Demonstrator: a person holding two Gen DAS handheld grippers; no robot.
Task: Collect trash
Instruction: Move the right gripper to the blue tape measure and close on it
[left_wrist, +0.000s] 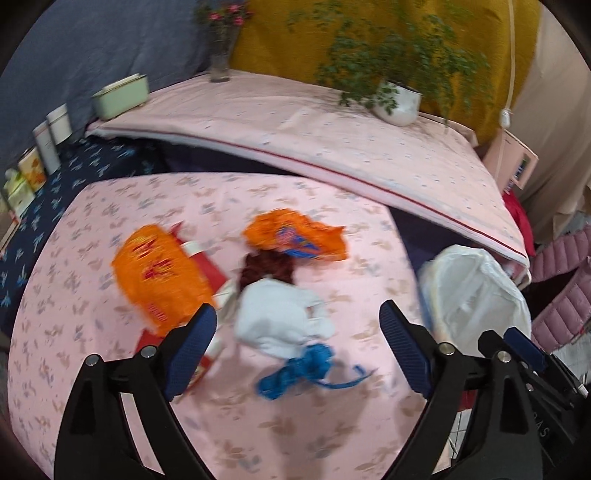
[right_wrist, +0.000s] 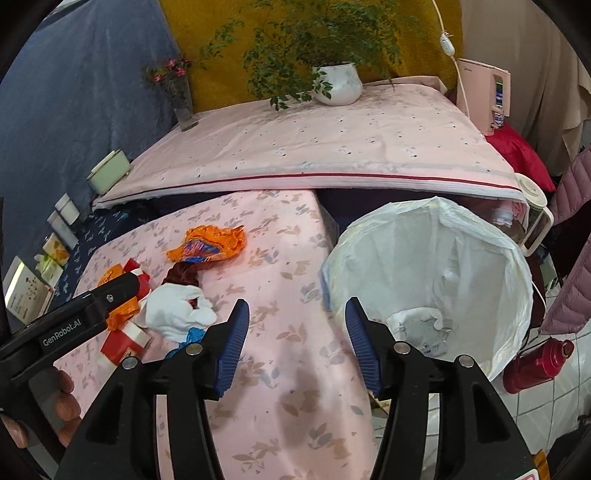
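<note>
**A:** Where do I have room to pass?

**B:** The near part of the pink leaf-print desk (right_wrist: 280, 406) is bare beneath my right tool (right_wrist: 297, 343), whose jaws stand apart with nothing between them. The lined bin (right_wrist: 480, 258) beside the desk's right edge has an open mouth, with only a little trash lying at the bottom.

**A:** And what stands in the way?

**B:** Clutter under my left tool (left_wrist: 297, 345), open wide: a white crumpled wad (left_wrist: 280, 317), blue string (left_wrist: 295, 369), two orange wrappers (left_wrist: 159, 273) and a red box (right_wrist: 125, 339). Behind, a raised pink platform (right_wrist: 332, 147) overhangs the desk's far edge. A red flask (right_wrist: 535, 365) stands on the floor near the bin.
</note>
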